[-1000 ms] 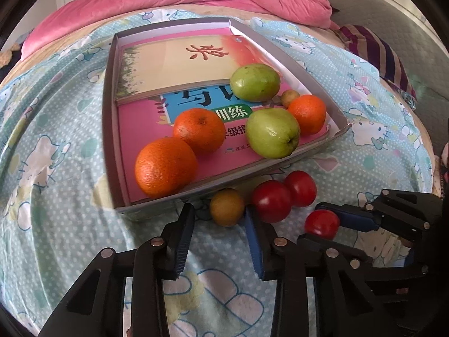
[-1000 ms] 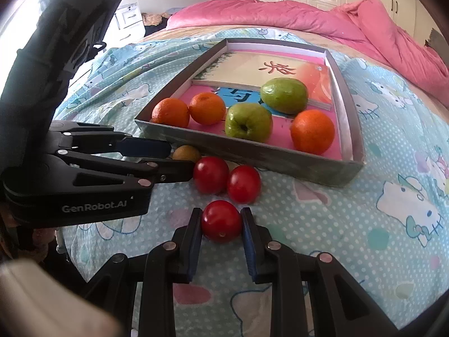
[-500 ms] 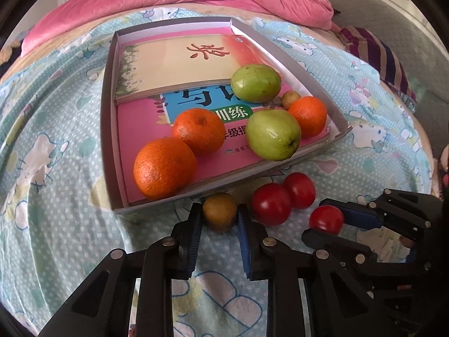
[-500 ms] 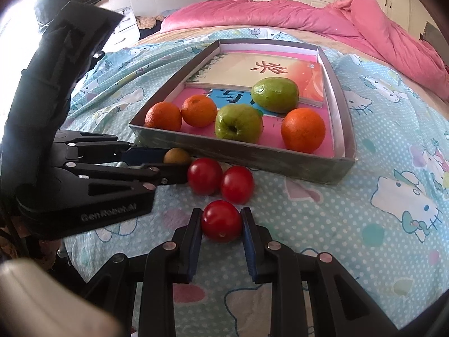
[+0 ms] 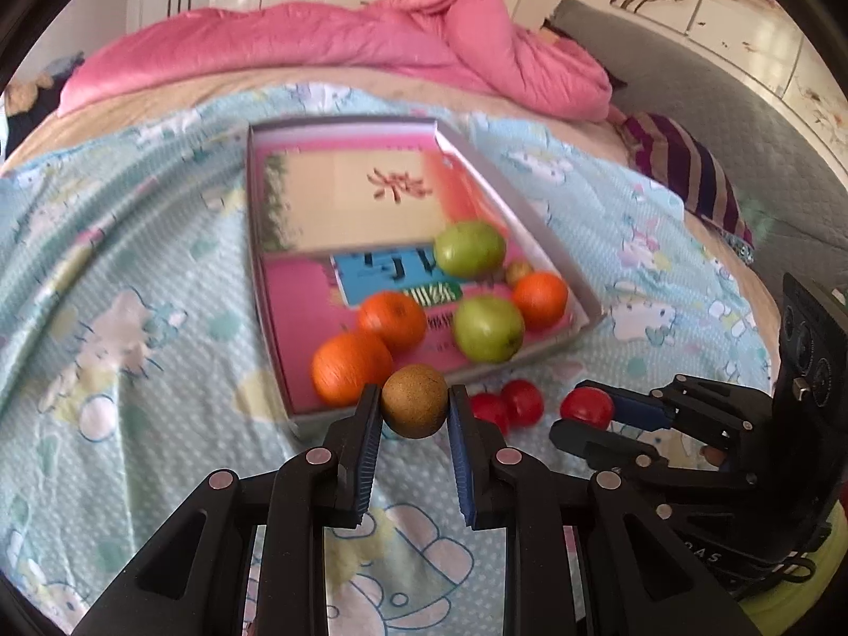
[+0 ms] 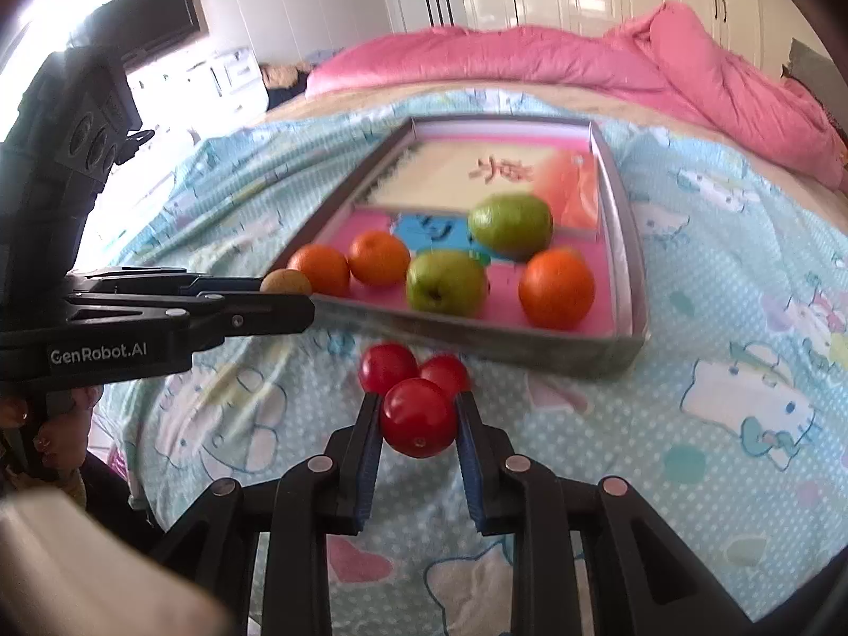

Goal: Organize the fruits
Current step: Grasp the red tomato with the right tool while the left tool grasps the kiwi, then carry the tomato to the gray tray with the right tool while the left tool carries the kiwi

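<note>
My left gripper (image 5: 414, 407) is shut on a small brown round fruit (image 5: 414, 400), lifted off the bedspread just in front of the tray's near edge. My right gripper (image 6: 418, 418) is shut on a red tomato (image 6: 418, 416), also raised. Two more red tomatoes (image 6: 388, 367) (image 6: 448, 372) lie on the bedspread just before the tray. The grey tray (image 6: 625, 244) holds three oranges (image 6: 556, 289), two green apples (image 6: 447, 283) and, in the left wrist view, a small brown fruit (image 5: 518, 271) behind the right orange. From the right wrist, the left gripper (image 6: 286, 286) appears at the left with the brown fruit (image 6: 283, 282).
The tray rests on a light blue cartoon-print bedspread (image 5: 132, 275) and is lined with printed book covers (image 5: 360, 201). A pink duvet (image 5: 344, 47) is heaped at the far side. A striped cushion (image 5: 683, 169) lies at the right. White wardrobes stand behind.
The left gripper closed on the brown fruit and lifted it off the bedspread. The right gripper kept its hold on the tomato and rose slightly; the view has tilted upward.
</note>
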Tool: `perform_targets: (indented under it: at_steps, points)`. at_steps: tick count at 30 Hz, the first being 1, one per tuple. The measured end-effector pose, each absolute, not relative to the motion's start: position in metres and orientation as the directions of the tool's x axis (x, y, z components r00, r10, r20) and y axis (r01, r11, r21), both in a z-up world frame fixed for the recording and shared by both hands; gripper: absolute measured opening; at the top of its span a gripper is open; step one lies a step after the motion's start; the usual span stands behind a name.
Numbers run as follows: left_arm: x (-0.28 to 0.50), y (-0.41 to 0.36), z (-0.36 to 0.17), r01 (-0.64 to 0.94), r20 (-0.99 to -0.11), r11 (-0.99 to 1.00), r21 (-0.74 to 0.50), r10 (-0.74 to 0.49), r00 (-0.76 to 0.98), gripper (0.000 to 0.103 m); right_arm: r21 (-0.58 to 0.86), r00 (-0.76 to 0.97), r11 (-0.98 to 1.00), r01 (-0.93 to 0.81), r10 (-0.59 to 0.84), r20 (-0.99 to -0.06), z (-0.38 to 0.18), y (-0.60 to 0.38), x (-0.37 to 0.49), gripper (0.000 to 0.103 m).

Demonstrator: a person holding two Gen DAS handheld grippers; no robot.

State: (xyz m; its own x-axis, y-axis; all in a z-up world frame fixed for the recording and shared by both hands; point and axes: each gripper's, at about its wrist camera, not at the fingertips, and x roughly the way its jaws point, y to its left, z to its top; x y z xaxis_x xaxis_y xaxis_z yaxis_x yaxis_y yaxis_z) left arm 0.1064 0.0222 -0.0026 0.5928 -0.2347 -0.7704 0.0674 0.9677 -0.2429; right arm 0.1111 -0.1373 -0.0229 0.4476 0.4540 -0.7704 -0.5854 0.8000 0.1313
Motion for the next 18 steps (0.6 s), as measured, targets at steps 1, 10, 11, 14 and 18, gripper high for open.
perform_targets:
  at_steps: [1,10,11,14,18]
  points:
    - [0.106,0.023,0.0,0.066,-0.764,0.967,-0.245,-0.234,0.601,0.025,0.131,0.459,0.799,-0.587,0.462,-0.759,-0.019,-0.138,0.11,0.027]
    - [0.103,0.024,0.014,0.065,-0.734,0.968,-0.242,-0.226,0.641,0.025,0.127,0.554,0.818,-0.561,0.485,-0.677,0.005,-0.154,0.11,0.027]
    - [0.104,0.023,0.014,0.064,-0.733,0.968,-0.243,-0.226,0.641,0.025,0.127,0.563,0.823,-0.554,0.483,-0.671,0.007,-0.156,0.11,0.027]
    - [0.105,0.02,0.013,0.068,-0.731,0.968,-0.243,-0.229,0.643,0.025,0.125,0.586,0.835,-0.537,0.475,-0.656,0.012,-0.163,0.113,0.027]
    - [0.107,0.015,0.011,0.068,-0.735,0.97,-0.232,-0.221,0.641,0.025,0.105,0.612,0.851,-0.514,0.45,-0.65,0.013,-0.169,0.118,0.027]
